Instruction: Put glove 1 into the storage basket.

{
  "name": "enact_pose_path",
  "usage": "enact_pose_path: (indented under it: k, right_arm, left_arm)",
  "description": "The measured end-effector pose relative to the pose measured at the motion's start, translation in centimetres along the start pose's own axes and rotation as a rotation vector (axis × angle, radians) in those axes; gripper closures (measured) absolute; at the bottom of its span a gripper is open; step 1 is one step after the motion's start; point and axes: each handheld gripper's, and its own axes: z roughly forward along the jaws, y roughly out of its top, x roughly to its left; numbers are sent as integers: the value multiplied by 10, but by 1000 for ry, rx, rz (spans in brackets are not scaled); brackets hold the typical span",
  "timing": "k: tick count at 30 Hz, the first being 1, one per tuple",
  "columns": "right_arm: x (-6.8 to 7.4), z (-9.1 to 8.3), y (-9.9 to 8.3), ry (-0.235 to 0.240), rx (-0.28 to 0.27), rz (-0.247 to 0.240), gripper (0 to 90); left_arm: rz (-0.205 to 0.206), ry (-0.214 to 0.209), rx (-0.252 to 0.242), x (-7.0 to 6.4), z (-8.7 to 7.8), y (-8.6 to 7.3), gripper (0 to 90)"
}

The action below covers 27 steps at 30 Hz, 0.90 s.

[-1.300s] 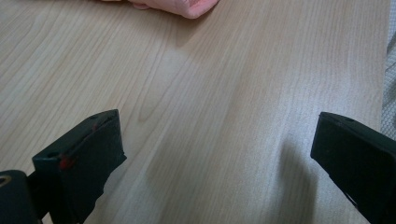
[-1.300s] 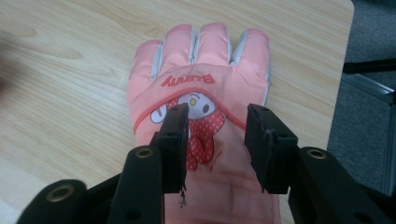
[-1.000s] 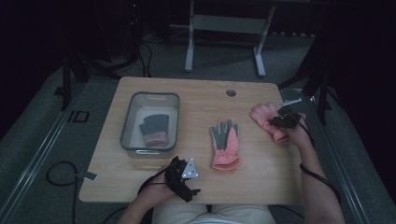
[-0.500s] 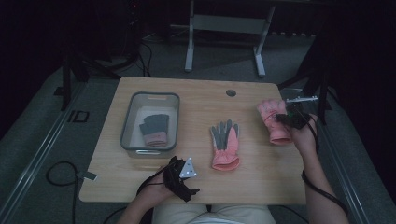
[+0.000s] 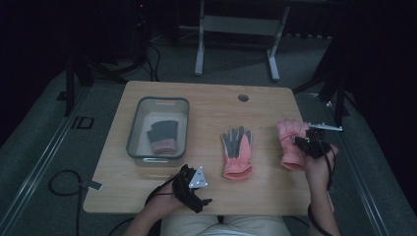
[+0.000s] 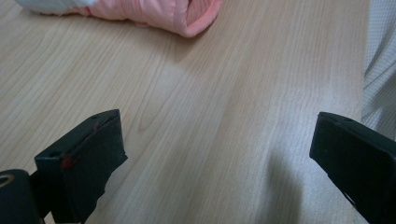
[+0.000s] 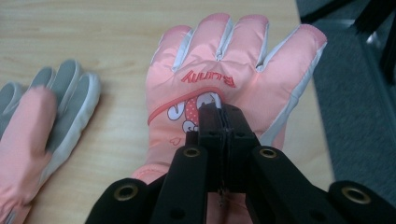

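Observation:
A pink glove (image 5: 290, 150) (image 7: 233, 60) printed "Bunny" is at the table's right edge, back side up. My right gripper (image 5: 301, 141) (image 7: 219, 109) is shut on the fabric of its back. A second pink glove (image 5: 237, 152) (image 7: 42, 126) lies palm up, grey side showing, in the middle of the table. Near the front edge my left gripper (image 5: 196, 189) (image 6: 219, 154) stands open above bare wood, nothing between its jaws. The cuff of the middle glove (image 6: 187, 16) shows at the top of the left gripper view.
A clear plastic bin (image 5: 133, 132) stands at the left of the wooden table (image 5: 206, 113), holding a dark grey and pink glove (image 5: 162, 135). A round cable hole (image 5: 243, 97) is near the far edge. The right table edge runs just beyond the held glove.
My right gripper has drawn the pink glove slightly right and nearer the person. The left gripper has stayed put.

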Motion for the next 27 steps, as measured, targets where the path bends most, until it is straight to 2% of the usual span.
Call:
enact_pose_path:
  k: [1, 3, 6, 10, 13, 20, 22, 23, 24, 26, 27]
  right_arm:
    - [3, 1, -10, 4, 4, 13, 882]
    - [7, 6, -18, 3, 10, 26, 882]
    - [11, 16, -24, -7, 37, 11, 882]
    - [14, 32, -33, 23, 75, 9, 880]
    - [14, 38, -37, 27, 76, -14, 875]
    - [11, 42, -42, 51, 75, -28, 842]
    - [10, 37, -39, 52, 66, -46, 808]
    - [8, 32, -36, 73, 52, -83, 747]
    - [8, 32, -36, 73, 52, -83, 747]
    - [5, 30, -33, 77, 58, -127, 704]
    - [3, 30, -31, 96, 56, -144, 686]
  left_arm:
    - [8, 8, 9, 0, 1, 0, 26]
    - [9, 8, 15, -1, 2, 0, 26]
    - [16, 3, 16, -2, 2, 2, 26]
    - [19, -2, 22, -2, 3, 2, 26]
    - [18, -3, 23, -1, 3, 1, 26]
    - [15, -7, 21, -2, 4, 1, 26]
    - [17, -5, 24, -2, 4, 1, 26]
    - [19, -5, 27, -2, 4, 1, 26]
    - [18, -5, 25, -2, 4, 1, 26]
    - [13, -7, 23, -2, 3, 1, 26]
    - [12, -7, 20, -2, 3, 1, 26]
